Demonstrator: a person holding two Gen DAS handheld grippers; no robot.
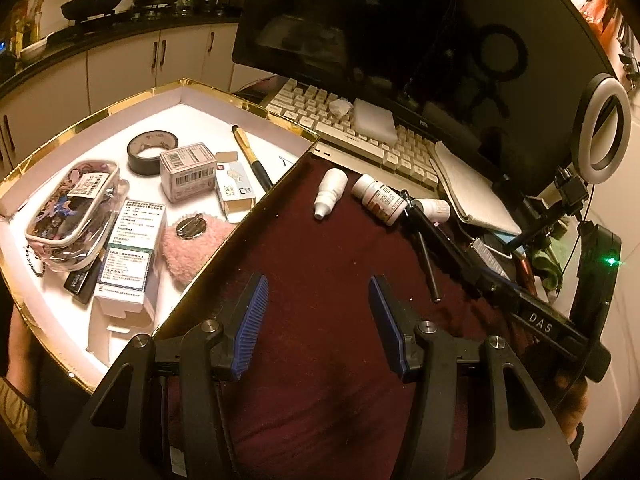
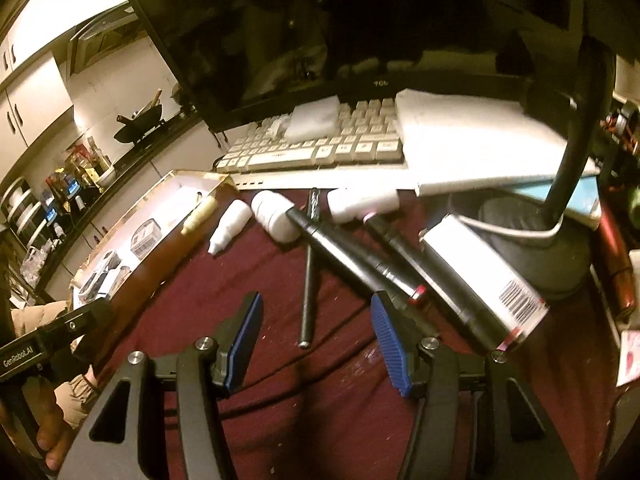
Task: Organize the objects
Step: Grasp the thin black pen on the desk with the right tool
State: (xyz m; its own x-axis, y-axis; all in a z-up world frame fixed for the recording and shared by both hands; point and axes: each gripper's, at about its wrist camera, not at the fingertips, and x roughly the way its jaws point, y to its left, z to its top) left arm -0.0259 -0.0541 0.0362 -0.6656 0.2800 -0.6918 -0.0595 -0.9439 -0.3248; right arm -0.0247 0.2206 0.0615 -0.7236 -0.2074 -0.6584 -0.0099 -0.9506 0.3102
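My left gripper (image 1: pixel 318 284) is open and empty above the dark red cloth (image 1: pixel 320 240). Left of it, a gold-rimmed white box (image 1: pixel 224 98) holds a tape roll (image 1: pixel 151 152), small cartons (image 1: pixel 188 172), a clear pouch (image 1: pixel 68 208), a pink fluffy pad (image 1: pixel 192 248) and a pen (image 1: pixel 252 156). On the cloth lie a white dropper bottle (image 1: pixel 330 192), a labelled pill bottle (image 1: pixel 380 198) and a small white bottle (image 1: pixel 435 209). My right gripper (image 2: pixel 316 308) is open too. The near end of a thin black stick (image 2: pixel 308 280) shows between its fingers, untouched. Two black markers (image 2: pixel 340 248) lie by the right finger.
A white barcoded carton (image 2: pixel 480 272) lies beside the markers. Behind the cloth are a keyboard (image 1: pixel 360 128), a dark monitor (image 1: pixel 400 40) and a notebook (image 1: pixel 472 184). A ring light (image 1: pixel 602 128) and a lamp base (image 2: pixel 540 240) crowd the right. A hand (image 2: pixel 52 436) holds the left gripper.
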